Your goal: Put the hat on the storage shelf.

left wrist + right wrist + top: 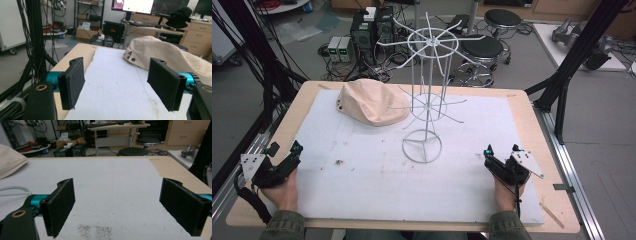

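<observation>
With both our left gripper [286,159] and right gripper [501,155] wide and empty, we'd probably grab that beige cap [370,102] beside the wire rack [428,95] by its brim.

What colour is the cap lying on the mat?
Beige cap; clearest in the high view.

Wire rack [428,95] blocks centre; cap [369,102] back-left; foreground free.

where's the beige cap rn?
High view: the beige cap lies on the white mat, far-left side, just left of the white wire rack, ahead of the left hand-held gripper.
</observation>
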### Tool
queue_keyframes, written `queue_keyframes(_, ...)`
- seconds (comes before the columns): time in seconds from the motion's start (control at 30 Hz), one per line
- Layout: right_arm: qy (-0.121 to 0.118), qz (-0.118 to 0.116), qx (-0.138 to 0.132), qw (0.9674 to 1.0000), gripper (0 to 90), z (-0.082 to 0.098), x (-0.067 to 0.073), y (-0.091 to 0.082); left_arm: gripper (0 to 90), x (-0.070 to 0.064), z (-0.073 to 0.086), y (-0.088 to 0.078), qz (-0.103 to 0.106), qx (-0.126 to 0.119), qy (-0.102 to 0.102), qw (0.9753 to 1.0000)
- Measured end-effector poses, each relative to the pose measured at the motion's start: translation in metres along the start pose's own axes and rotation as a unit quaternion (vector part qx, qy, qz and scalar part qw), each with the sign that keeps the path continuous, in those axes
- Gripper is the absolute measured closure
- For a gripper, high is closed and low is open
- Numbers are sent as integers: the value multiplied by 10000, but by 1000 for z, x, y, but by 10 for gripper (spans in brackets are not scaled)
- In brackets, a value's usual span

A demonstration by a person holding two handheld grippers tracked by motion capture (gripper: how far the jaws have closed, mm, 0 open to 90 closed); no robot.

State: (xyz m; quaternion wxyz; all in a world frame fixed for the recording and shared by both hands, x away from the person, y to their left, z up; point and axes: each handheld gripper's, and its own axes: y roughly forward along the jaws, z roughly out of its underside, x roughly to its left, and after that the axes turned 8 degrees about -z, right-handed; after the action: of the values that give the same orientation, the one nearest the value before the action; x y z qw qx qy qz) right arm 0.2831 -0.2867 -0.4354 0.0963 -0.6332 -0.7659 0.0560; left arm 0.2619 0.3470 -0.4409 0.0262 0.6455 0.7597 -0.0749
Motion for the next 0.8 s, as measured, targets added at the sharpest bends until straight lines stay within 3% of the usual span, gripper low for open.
queue_keyframes(0.2,60,55,53,10000,122,1,-1,1,298,-2,1,2,63,34,37,10000)
queue_keyframes(0.37,33,232,-125,9996,122,-1,-2,-3,298,-4,0,0,84,-7,31,10000)
queue_keyframes(0.8,142,282,-85,9995,123,-1,-2,-3,298,-2,-1,0,83,-2,-14,10000)
